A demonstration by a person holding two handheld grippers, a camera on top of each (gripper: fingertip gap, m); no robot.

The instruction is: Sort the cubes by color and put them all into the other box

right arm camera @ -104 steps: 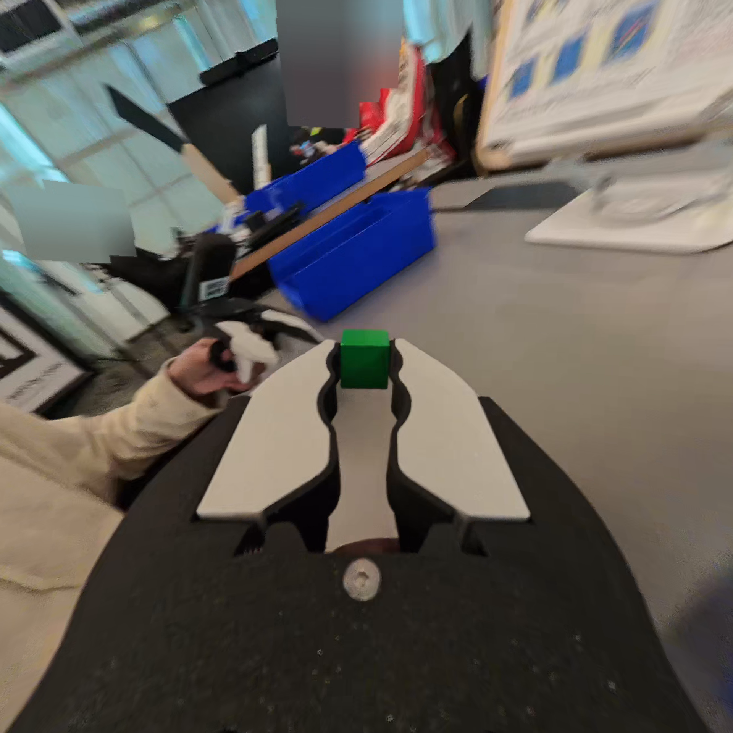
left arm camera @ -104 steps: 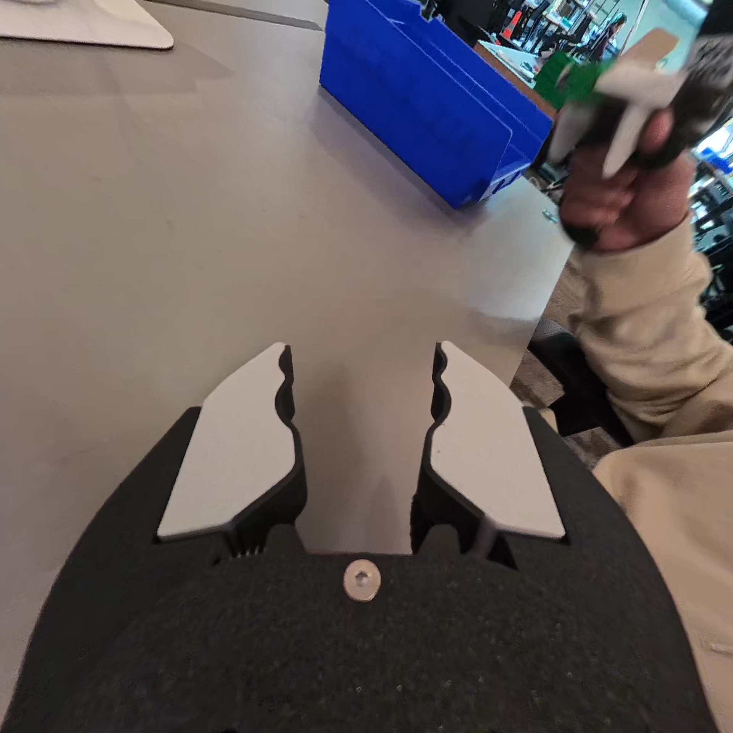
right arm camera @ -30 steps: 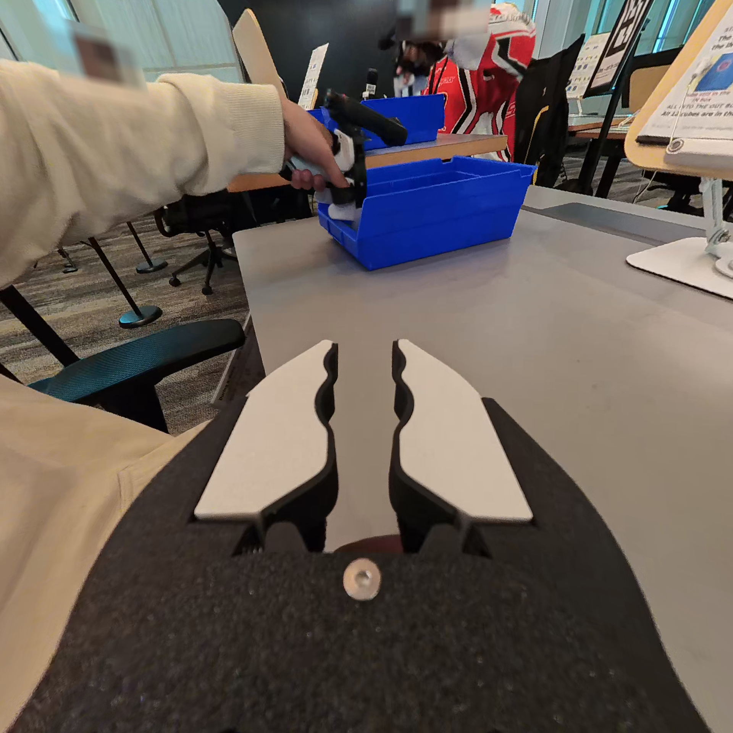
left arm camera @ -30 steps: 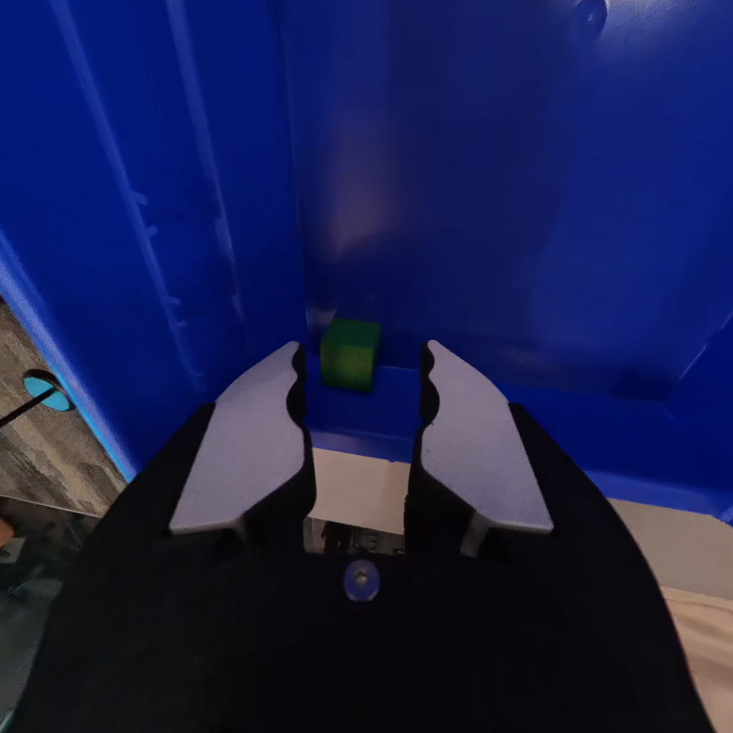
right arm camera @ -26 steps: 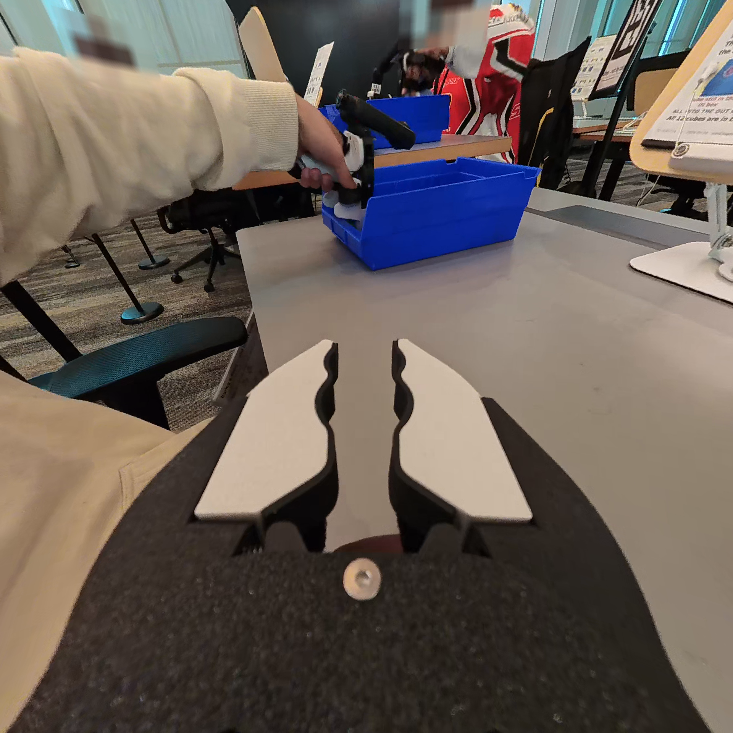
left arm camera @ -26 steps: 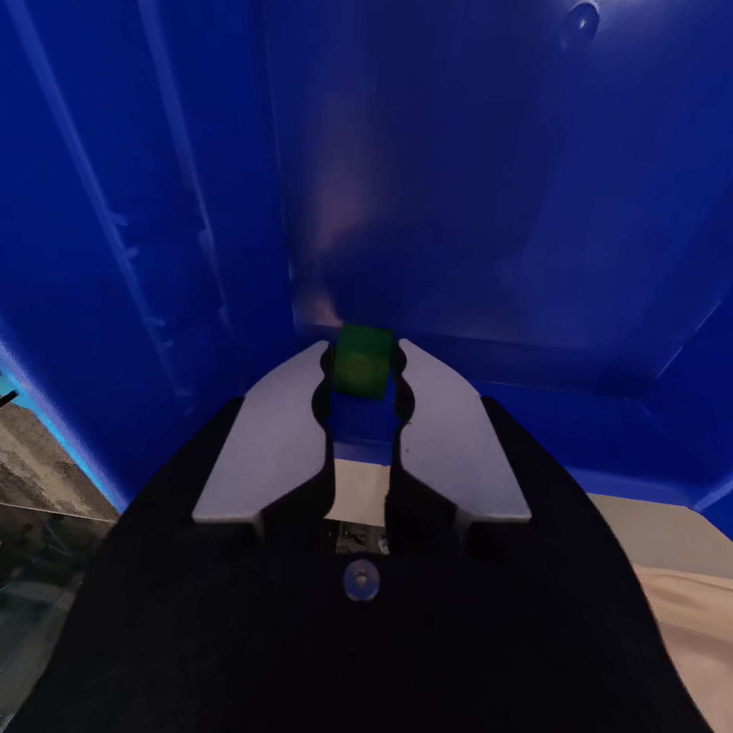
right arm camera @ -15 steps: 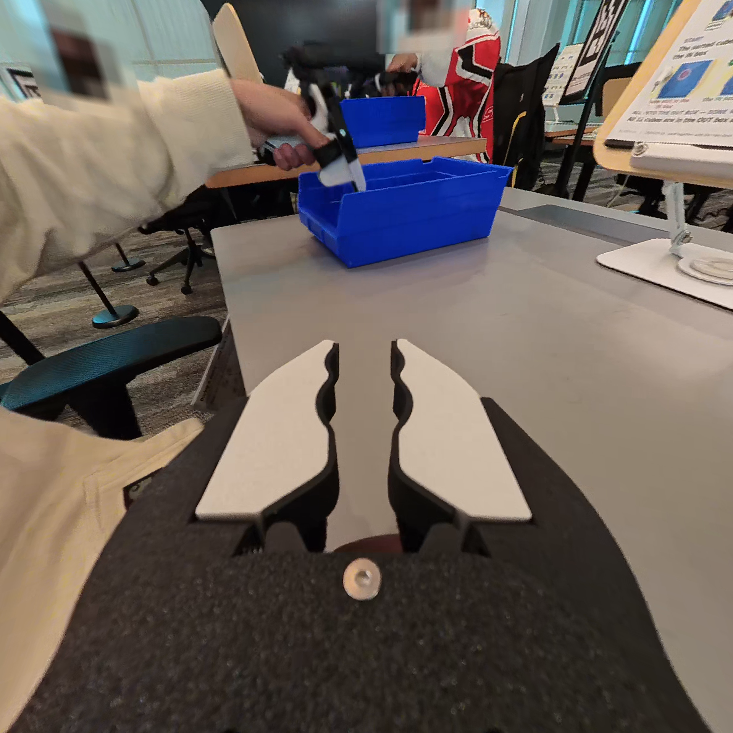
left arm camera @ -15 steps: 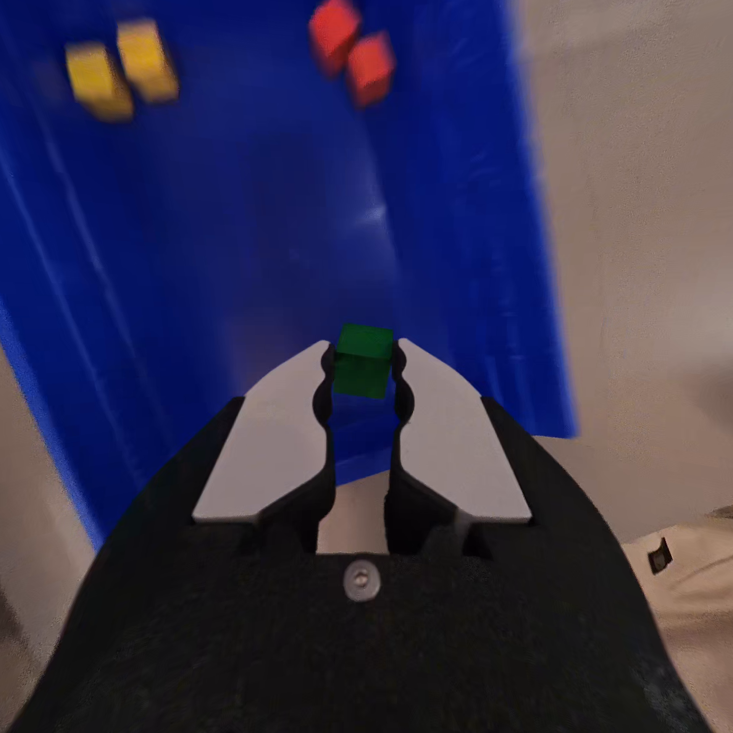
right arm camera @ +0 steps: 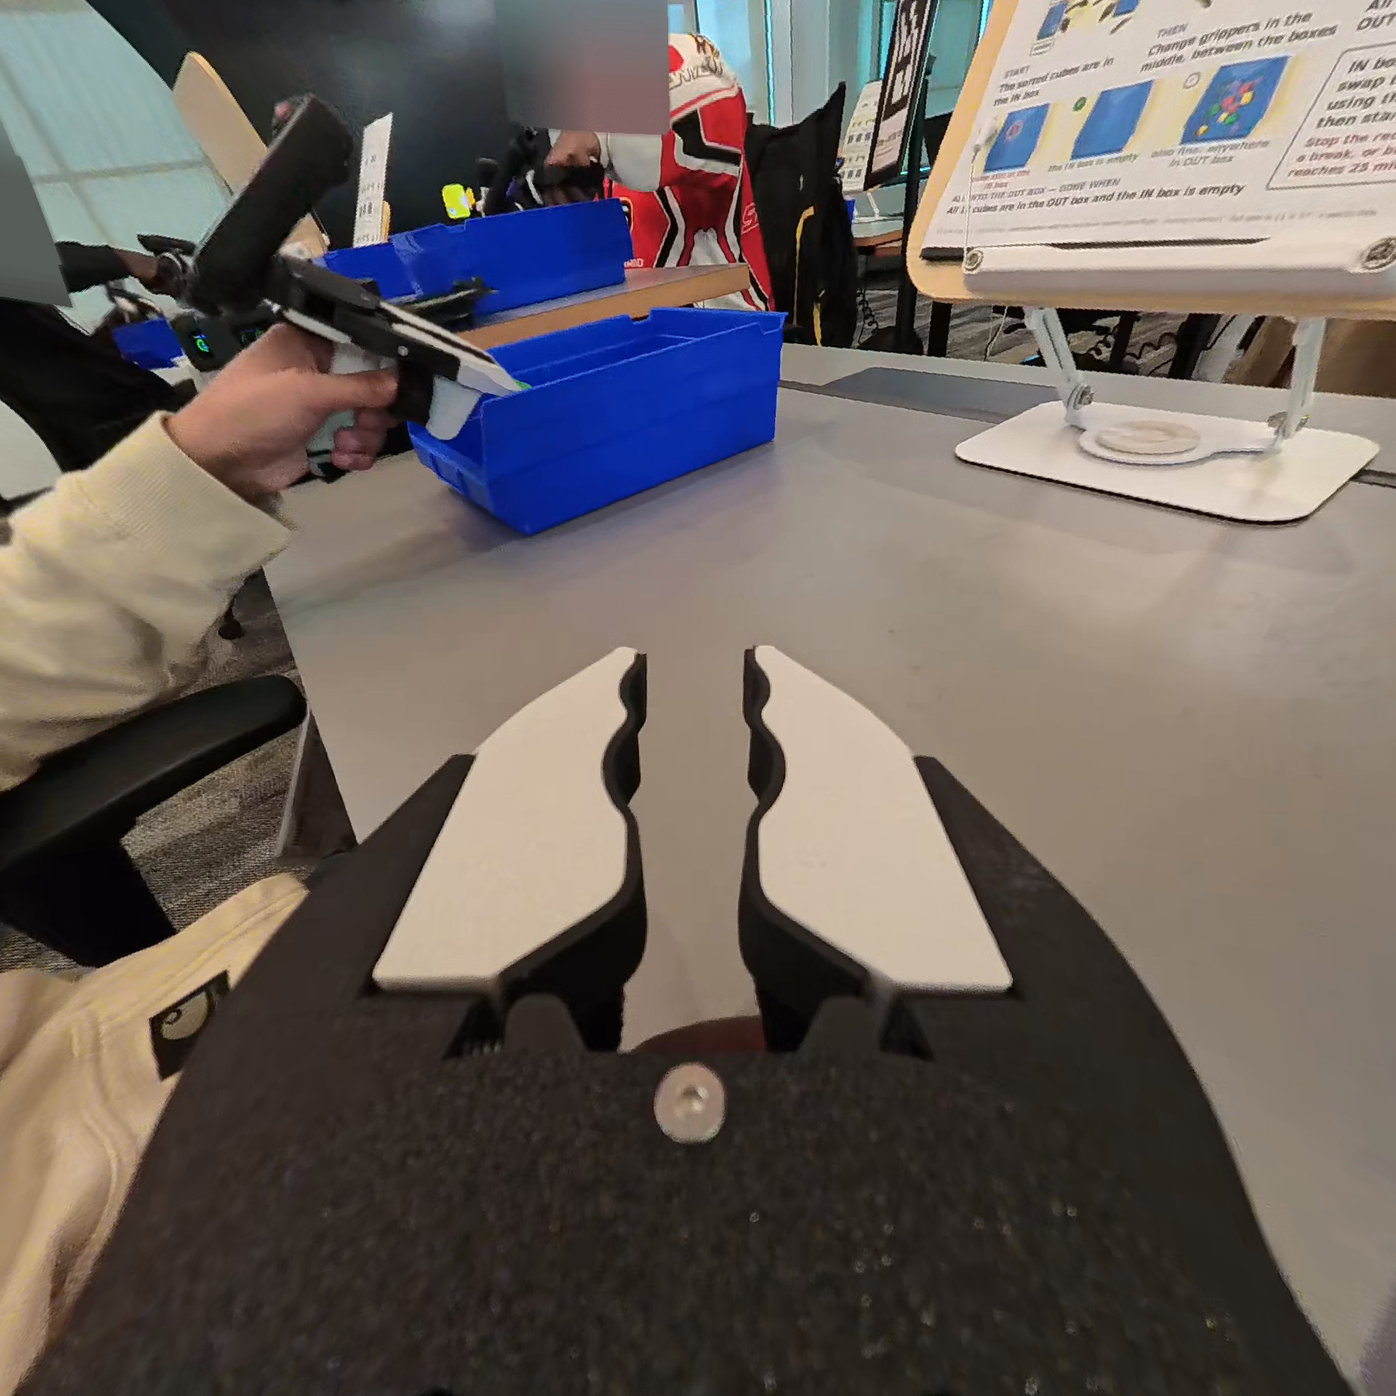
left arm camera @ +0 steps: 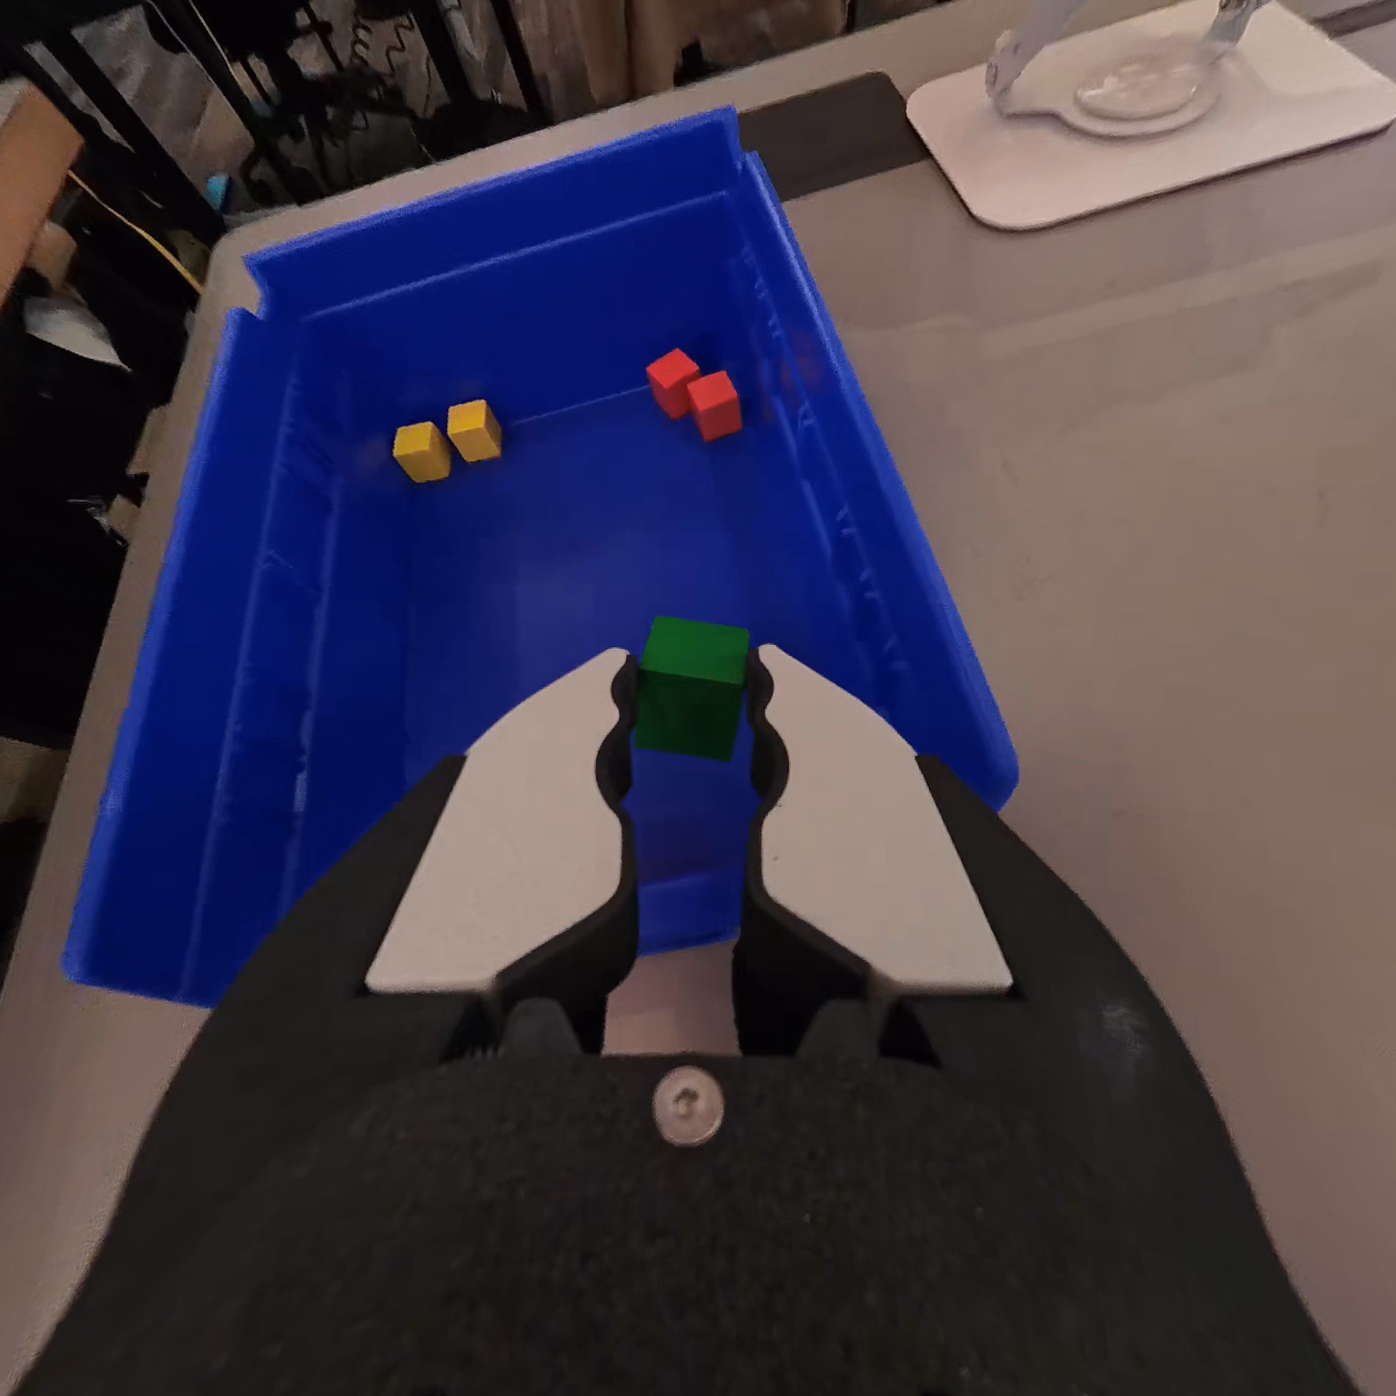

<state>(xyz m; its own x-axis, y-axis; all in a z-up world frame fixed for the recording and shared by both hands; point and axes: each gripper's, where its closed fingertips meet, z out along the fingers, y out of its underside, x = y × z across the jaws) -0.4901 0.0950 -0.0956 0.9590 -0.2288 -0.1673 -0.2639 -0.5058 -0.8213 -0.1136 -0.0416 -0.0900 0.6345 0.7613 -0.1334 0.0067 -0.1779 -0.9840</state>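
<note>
Green cube (left arm camera: 691, 684) pinched between the fingertips of the left gripper (left arm camera: 689, 672), held above the near end of the blue box (left arm camera: 227, 680), clear of its floor. Seen from the right wrist view, the same left gripper (right arm camera: 498, 381) poised at the near rim of the blue box (right arm camera: 642, 423), gripped by a hand (right arm camera: 279, 412) in a cream sleeve (right arm camera: 98, 551), only a sliver of green visible at its tip.

Inside the box, at the far end: two yellow cubes (left arm camera: 446, 440) side by side, touching or nearly so, toward the left wall; two red cubes (left arm camera: 693, 393) touching one another near the right wall. Well apart, the two pairs, with bare blue floor between them and the held cube.

Right gripper (right arm camera: 693, 680) empty, jaws parted by a narrow gap, hovering low over the grey table (right arm camera: 1057, 642), well short of the box. White stand base (right arm camera: 1163, 461) on the table to the right, carrying a tilted instruction board (right arm camera: 1178, 151). Black chair arm (right arm camera: 151, 748) off the table's left edge. In the background, more blue bins (right arm camera: 521, 253) on another table and a person in a red, white and black jacket (right arm camera: 695, 174).
</note>
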